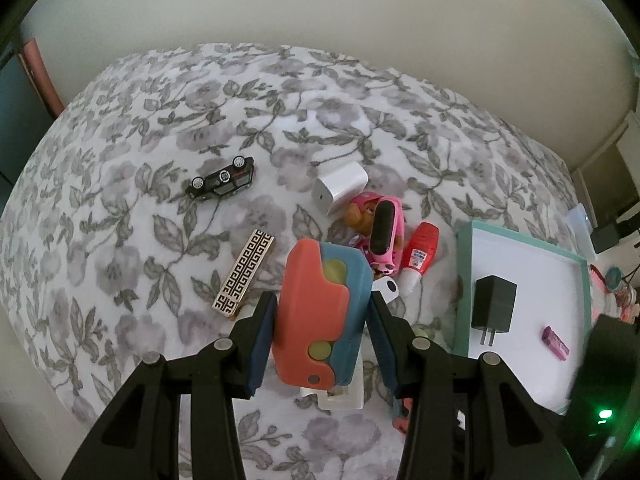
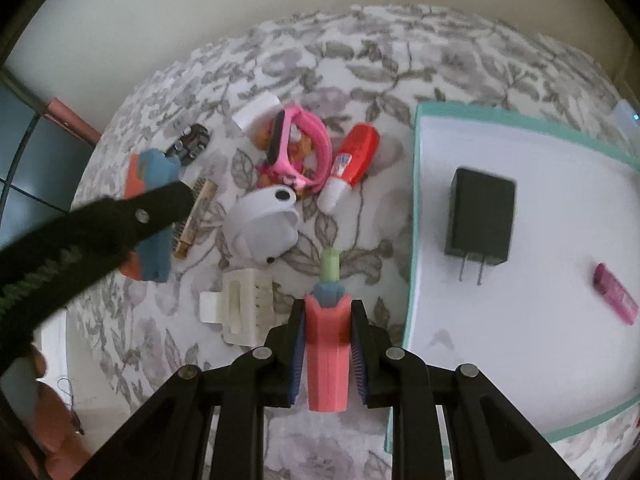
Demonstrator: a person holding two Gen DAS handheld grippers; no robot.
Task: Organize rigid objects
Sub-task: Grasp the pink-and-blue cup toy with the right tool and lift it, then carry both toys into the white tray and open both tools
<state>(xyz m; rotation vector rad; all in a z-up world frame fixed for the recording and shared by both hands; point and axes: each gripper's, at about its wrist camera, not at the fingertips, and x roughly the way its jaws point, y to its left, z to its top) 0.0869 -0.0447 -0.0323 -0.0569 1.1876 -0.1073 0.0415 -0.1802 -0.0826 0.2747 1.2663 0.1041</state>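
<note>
A black charger (image 2: 480, 220) and a pink stick (image 2: 614, 294) already lay in the teal-rimmed tray (image 2: 414, 200), the rest scattered on the floral bed (image 1: 120, 220). The left claw (image 1: 320, 328) gripped an orange-and-blue toy (image 1: 320, 316) above the clutter. The right claw (image 2: 326, 344) gripped a pink piece (image 2: 328, 352) beside the tray; most sorting seemed left.

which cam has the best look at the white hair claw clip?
Right wrist. The white hair claw clip lies in full view on the floral cover, just left of the right gripper. In the left wrist view only a sliver shows beneath the orange-and-blue toy held by the left gripper.
</note>
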